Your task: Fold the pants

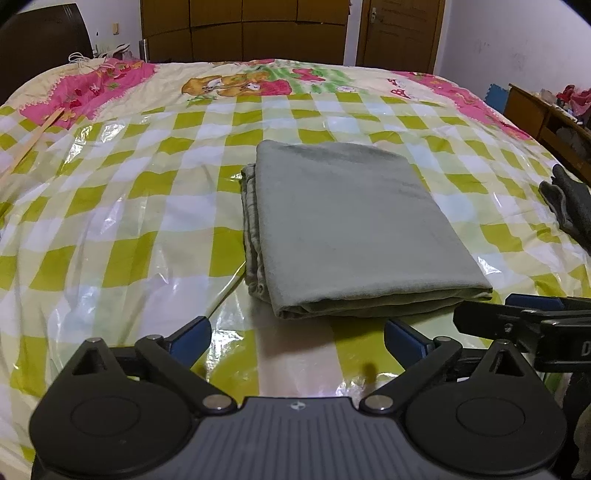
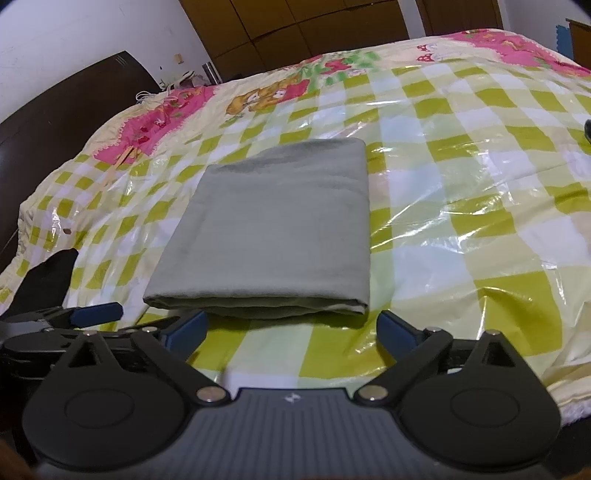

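Looking through the left wrist view, you see your left gripper [image 1: 297,334] spread wide and empty, just before the folded pants [image 1: 347,229] on the checked bed cover [image 1: 122,173]. If you push forward, a finger may catch the loose layered edge and open the fold.

In the right wrist view, your right gripper [image 2: 291,326] is also spread and empty, near the pants' front edge [image 2: 258,302]. I think the glossy cover lets the bundle slide.

Home bedroom — bed [image 1: 147,155] with cartoon quilt, wooden wardrobe [image 1: 243,29]
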Tool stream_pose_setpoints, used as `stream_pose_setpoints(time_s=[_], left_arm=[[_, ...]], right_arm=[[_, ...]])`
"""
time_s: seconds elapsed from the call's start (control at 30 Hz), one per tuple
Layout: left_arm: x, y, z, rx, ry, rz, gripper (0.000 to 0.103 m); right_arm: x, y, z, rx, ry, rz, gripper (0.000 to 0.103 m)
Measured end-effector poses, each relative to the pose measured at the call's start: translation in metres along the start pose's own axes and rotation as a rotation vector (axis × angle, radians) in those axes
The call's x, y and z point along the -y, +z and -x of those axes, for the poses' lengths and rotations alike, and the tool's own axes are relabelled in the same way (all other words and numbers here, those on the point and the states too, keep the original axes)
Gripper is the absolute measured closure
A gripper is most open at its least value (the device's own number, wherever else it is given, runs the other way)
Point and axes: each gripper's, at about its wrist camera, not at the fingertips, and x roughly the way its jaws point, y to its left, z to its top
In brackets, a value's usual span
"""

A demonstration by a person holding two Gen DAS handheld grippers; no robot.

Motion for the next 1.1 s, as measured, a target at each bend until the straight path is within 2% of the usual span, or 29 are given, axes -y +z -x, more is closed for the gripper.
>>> stream_pose_setpoints(time_s=[0.2, 0.4, 1.1], left_arm=[[-0.004, 0.000, 0.006, 0.020, 0.005, 0.018, 0.000], [-0.003, -0.001, 0.006, 0.019, 0.024, 0.004, 0.000], [0.000, -0.002, 0.003, 0.004, 0.045, 0.000, 0.000]], right_arm=[[-0.003, 0.000, 0.002, 0.038, -0.060, 0.047, 0.005], [-0.006, 0.002, -0.005, 0.000, -0.103, 0.073, 0.002], [-0.003, -0.001, -0.010, -0.024, -0.102, 0.066, 0.001]])
